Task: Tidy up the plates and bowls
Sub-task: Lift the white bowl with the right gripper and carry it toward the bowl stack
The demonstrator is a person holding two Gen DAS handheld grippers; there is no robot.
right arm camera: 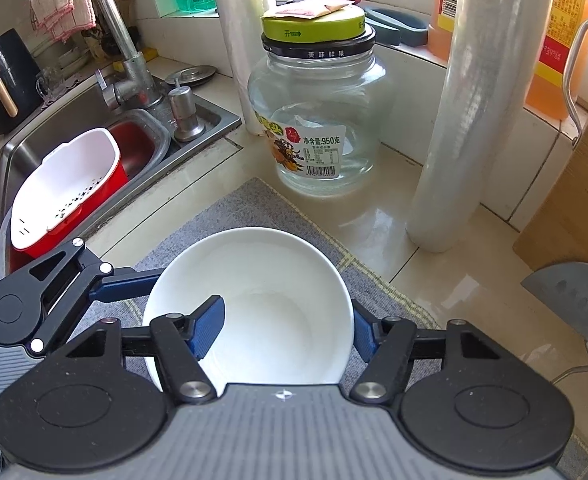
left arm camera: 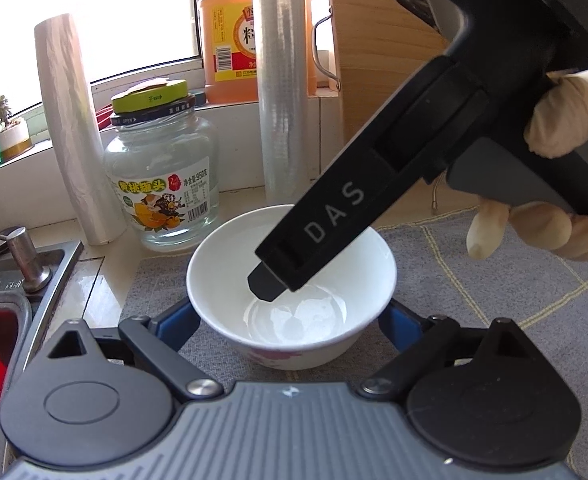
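A white bowl with a pink flower print stands on a grey checked mat. My left gripper holds it, with a blue finger pressed against each side of the bowl. My right gripper, held by a gloved hand, reaches down from the upper right and stays open. Its left finger is inside the bowl, and its right finger is outside the right wall. In the right wrist view the left gripper's arm meets the bowl's left side.
A glass jar with a green lid stands just behind the bowl, between two upright film rolls. A sink with a red and white colander lies to the left. An orange bottle, wooden board and knife blade are on the right.
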